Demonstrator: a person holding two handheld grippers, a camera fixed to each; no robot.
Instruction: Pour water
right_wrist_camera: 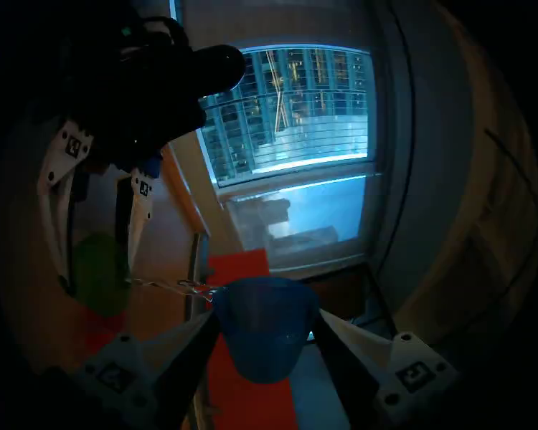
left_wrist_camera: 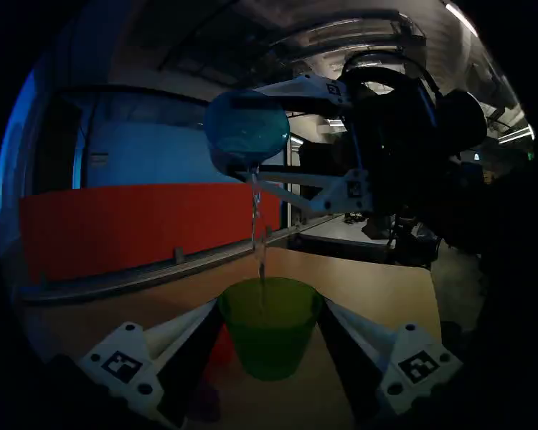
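So the left gripper [left_wrist_camera: 269, 319] has both fingers clamped on the green cup [left_wrist_camera: 271, 337], low over the wooden table [left_wrist_camera: 384, 287]. The right gripper [right_wrist_camera: 265, 326] squeezes the blue cup [right_wrist_camera: 264, 337], tipped well above it, and a thin stream of water [left_wrist_camera: 257, 222] drops into the green one. A red panel [left_wrist_camera: 140, 222] runs behind the table, and there's a big window [right_wrist_camera: 298, 115] beyond.

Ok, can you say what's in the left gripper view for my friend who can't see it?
Water streams from a tipped blue cup down into a green cup over a wooden table. The left gripper grips the green cup at the bottom; the right gripper holds the blue cup higher up, before a red panel.
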